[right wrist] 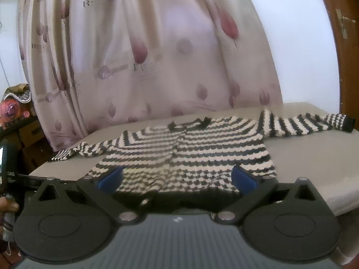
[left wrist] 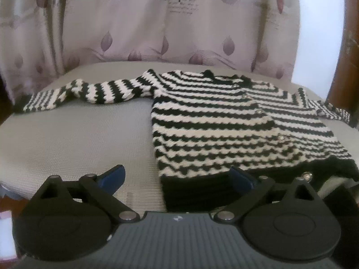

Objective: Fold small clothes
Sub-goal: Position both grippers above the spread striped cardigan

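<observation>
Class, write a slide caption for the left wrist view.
Open left gripper faces a striped cardigan spread flat.

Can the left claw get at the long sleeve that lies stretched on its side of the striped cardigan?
Probably yes: the left claw is open, and only bare grey surface lies between it and the sleeve.

Left wrist view: low at desk (left wrist: 67, 134) edge, facing curtain (left wrist: 134, 22). Right wrist view: likewise, farther right. Shared: striped cardigan (left wrist: 224, 123), curtain.

Black-and-white striped knit cardigan (left wrist: 224, 121) lies flat on table (left wrist: 78, 134), buttoned front up, both sleeves spread sideways, black hem nearest.
</observation>
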The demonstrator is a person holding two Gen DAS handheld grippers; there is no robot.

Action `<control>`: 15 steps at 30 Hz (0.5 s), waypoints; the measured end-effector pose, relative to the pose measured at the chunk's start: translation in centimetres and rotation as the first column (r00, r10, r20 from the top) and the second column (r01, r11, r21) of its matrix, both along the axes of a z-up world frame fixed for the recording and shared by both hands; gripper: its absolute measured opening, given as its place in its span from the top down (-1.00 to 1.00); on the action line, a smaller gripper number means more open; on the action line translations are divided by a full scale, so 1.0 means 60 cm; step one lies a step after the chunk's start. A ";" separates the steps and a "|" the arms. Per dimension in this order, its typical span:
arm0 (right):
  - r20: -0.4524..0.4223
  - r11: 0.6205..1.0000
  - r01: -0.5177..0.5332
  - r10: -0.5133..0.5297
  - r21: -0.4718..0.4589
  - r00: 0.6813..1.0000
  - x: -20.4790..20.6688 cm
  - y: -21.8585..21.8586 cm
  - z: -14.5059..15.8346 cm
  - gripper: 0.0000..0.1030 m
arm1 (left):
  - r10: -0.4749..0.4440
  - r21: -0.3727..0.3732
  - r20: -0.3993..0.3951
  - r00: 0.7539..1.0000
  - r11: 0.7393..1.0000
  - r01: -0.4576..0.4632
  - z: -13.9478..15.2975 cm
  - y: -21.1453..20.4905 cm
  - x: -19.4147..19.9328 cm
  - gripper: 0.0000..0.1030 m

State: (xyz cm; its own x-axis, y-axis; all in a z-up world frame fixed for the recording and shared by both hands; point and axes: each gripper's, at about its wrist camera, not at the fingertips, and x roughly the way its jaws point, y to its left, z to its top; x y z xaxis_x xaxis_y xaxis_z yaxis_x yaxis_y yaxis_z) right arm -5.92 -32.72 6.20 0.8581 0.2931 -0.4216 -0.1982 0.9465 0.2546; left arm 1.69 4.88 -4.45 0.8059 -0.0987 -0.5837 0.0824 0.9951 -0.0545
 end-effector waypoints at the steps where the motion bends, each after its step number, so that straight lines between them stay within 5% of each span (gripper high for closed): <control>1: -0.005 1.000 0.000 0.000 0.005 1.000 0.000 -0.002 -0.001 -1.00 | 0.004 -0.011 -0.008 1.000 1.000 -0.004 -0.004 0.008 0.003 -0.87; 15: -0.085 0.999 -0.012 0.015 0.037 0.996 0.028 0.006 -0.036 -1.00 | 0.184 -0.011 0.005 0.983 0.983 -0.184 0.010 0.139 0.054 -0.83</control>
